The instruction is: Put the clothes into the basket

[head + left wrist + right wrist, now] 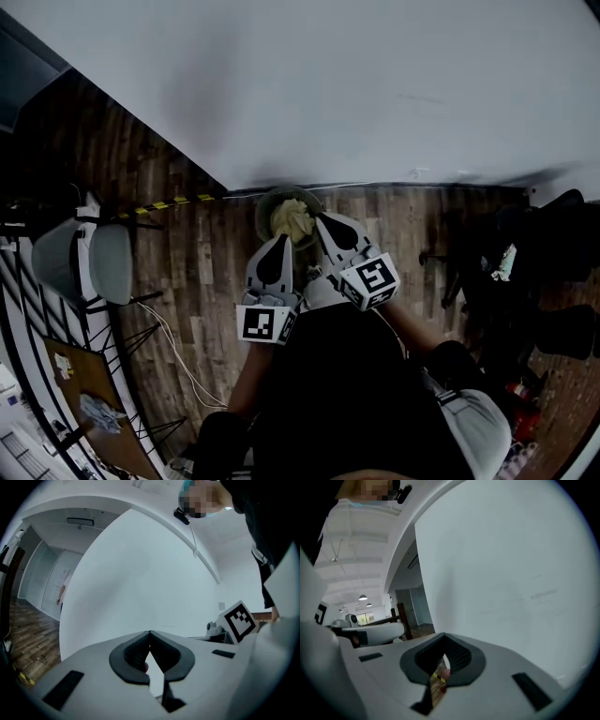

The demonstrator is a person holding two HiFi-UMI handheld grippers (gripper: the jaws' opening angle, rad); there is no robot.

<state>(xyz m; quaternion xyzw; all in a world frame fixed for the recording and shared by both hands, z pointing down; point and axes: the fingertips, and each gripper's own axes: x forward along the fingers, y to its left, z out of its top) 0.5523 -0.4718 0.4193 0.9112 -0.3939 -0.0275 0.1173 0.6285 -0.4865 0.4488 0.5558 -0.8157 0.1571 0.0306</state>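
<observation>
Far below in the head view, a round dark basket (263, 208) stands on the wood floor against the white wall, with pale yellow clothes (292, 219) heaped inside. My left gripper (282, 241) and right gripper (322, 218) are held high side by side over it, both pointing at the wall. In the left gripper view the left gripper (149, 632) has its tips together with nothing between them. The right gripper (443, 634) is likewise shut and empty. Neither gripper view shows the basket, only the wall.
A grey chair (86, 262) stands at the left beside yellow-black floor tape (167, 203). A white cable (178, 352) runs across the floor. Dark office chairs (553, 281) crowd the right side. A brown table (84, 394) sits at the lower left.
</observation>
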